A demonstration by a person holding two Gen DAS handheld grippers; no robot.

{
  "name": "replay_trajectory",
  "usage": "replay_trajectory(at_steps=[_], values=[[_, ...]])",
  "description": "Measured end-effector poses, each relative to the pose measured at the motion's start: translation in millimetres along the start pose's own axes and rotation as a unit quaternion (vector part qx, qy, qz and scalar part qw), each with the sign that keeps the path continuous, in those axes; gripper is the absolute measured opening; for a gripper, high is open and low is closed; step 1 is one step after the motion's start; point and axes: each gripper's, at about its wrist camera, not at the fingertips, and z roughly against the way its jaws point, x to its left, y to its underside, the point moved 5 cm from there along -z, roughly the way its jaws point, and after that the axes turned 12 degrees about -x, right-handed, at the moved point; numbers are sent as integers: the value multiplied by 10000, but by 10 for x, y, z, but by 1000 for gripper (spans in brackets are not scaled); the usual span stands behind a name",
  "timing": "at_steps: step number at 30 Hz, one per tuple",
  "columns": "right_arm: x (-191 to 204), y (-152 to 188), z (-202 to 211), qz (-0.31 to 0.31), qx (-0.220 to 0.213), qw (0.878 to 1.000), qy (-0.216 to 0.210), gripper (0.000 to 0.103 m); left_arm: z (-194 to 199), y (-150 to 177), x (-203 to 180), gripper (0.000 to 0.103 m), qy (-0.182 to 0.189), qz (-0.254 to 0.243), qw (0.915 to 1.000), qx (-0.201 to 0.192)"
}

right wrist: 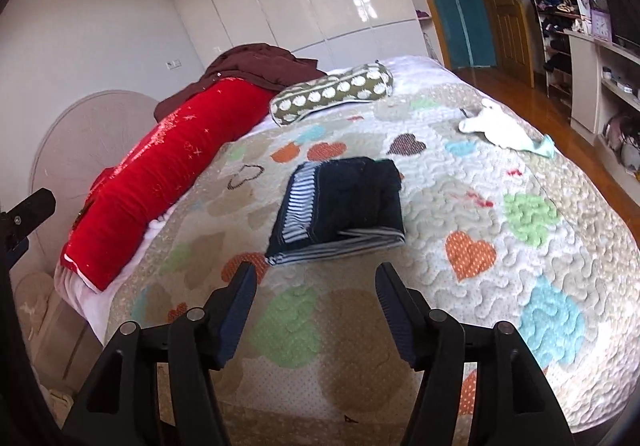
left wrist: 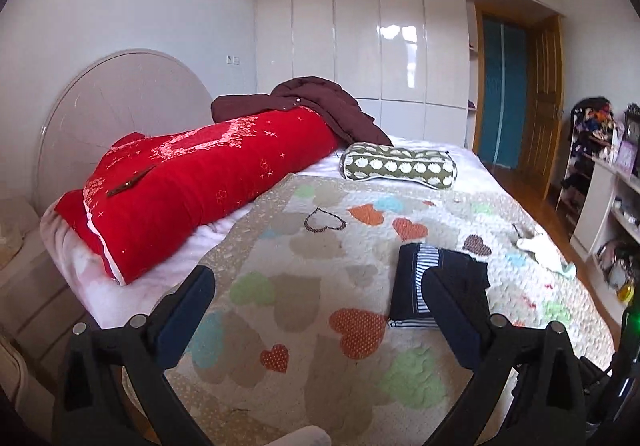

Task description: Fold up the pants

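The pants (right wrist: 340, 206) are seen lying folded into a compact dark navy bundle on the heart-patterned quilt (right wrist: 500, 182), with a striped lining shown along the left and front edges. In the right wrist view the bundle is found just beyond the tips of the right gripper (right wrist: 316, 278), whose jaws are spread apart with nothing held between them and no contact made with the cloth. In the left wrist view the pants (left wrist: 432, 286) are partly covered by the right-hand finger of the left gripper (left wrist: 320, 286), whose jaws are likewise held wide apart over bare quilt; whether that finger touches the fabric cannot be told. A long red bolster (left wrist: 200, 186) is laid along the head of the bed, with a maroon garment (left wrist: 320, 102) heaped at its far end. A green patterned roll pillow (right wrist: 332, 92) is placed near it, and a small white cloth (right wrist: 504, 128) is left near the far edge of the quilt, well apart from the pants.
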Motion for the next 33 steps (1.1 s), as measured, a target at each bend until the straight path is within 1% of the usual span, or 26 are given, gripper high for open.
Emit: replay_trajectory(at_steps=[5, 11, 17, 21, 33], values=[[-18, 60, -43, -41, 104, 9999, 42, 66, -6, 52, -87, 103, 17, -134, 9999, 50], [-22, 93, -45, 13, 120, 9999, 108, 67, -30, 110, -148, 103, 84, -278, 9995, 148], [-51, 125, -70, 57, 172, 9994, 310, 67, -62, 188, -200, 103, 152, -397, 9987, 290], [-85, 130, -72, 65, 172, 9990, 398, 68, -73, 222, -211, 103, 181, -406, 9984, 354], [-114, 155, -82, 25, 236, 9986, 481, 68, -99, 277, -212, 103, 244, -398, 9978, 475]])
